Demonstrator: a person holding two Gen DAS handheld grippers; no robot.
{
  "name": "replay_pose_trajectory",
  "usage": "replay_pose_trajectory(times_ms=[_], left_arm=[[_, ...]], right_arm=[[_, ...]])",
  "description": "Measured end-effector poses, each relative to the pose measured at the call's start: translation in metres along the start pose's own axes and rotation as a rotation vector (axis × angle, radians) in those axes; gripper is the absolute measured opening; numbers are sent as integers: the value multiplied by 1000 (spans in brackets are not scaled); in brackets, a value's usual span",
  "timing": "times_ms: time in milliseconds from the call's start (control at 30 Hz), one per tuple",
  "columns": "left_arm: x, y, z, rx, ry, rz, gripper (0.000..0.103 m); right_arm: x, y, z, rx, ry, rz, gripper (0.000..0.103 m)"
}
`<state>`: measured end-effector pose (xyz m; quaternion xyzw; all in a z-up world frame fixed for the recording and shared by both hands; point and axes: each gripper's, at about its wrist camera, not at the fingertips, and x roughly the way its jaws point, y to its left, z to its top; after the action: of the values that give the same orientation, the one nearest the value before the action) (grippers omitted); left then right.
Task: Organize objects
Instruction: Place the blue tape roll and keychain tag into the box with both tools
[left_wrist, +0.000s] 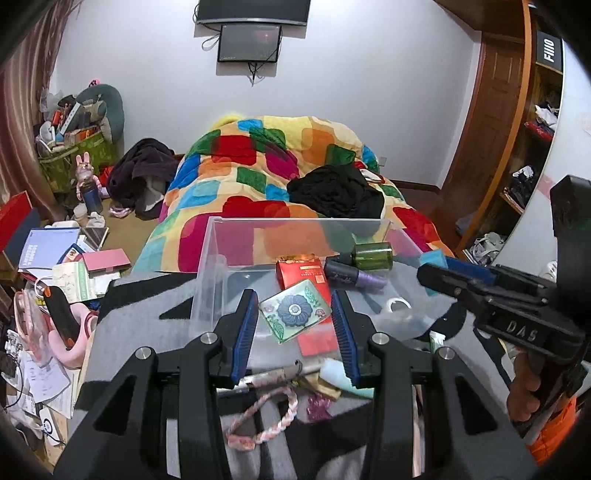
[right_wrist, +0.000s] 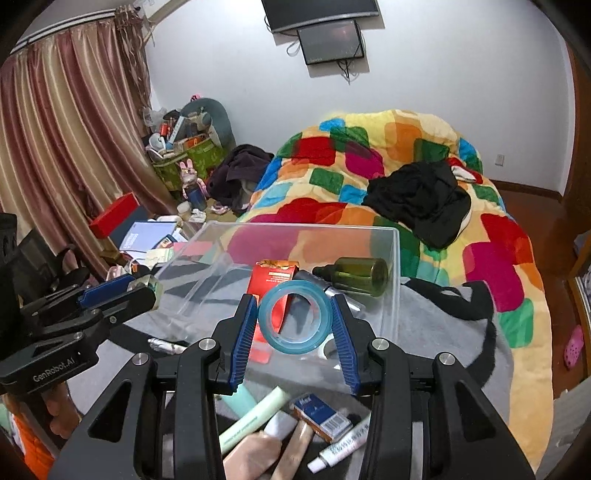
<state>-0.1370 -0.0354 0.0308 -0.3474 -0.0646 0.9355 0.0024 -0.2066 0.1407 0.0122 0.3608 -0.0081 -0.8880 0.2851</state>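
A clear plastic bin (left_wrist: 221, 251) (right_wrist: 395, 258) stands on the grey blanket. In it lie a red packet (left_wrist: 299, 271) (right_wrist: 271, 277), a green bottle (left_wrist: 371, 254) (right_wrist: 356, 275), a purple bottle (left_wrist: 354, 275) and a white tape roll (left_wrist: 399, 304). My left gripper (left_wrist: 294, 317) is shut on a green flower-patterned glass block (left_wrist: 293, 314) above the bin; it also shows in the right wrist view (right_wrist: 147, 284). My right gripper (right_wrist: 294, 321) is shut on a blue tape roll (right_wrist: 293, 317) (left_wrist: 434, 258) over the bin.
Tubes, a small blue box (right_wrist: 321, 415) and a braided band (left_wrist: 266, 421) lie loose on the blanket near me. A colourful quilt (left_wrist: 280, 166) with black clothes (left_wrist: 336, 192) covers the bed behind. Books and clutter (left_wrist: 55, 258) fill the floor at the left.
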Motion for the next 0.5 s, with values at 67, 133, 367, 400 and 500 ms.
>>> replay_pose_trajectory(times_ms=[67, 133, 367, 400, 500], left_arm=[[9, 2, 3, -2, 13, 7, 40], [21, 4, 6, -1, 37, 27, 40], [53, 12, 5, -24, 119, 40, 40], [56, 13, 5, -30, 128, 40, 40], [64, 16, 2, -40, 153, 32, 41]], right_arm=[[11, 1, 2, -1, 28, -2, 37], [20, 2, 2, 0, 53, -4, 37], [49, 1, 3, -12, 122, -22, 37], [52, 2, 3, -18, 129, -27, 37], [60, 6, 3, -48, 151, -39, 37]])
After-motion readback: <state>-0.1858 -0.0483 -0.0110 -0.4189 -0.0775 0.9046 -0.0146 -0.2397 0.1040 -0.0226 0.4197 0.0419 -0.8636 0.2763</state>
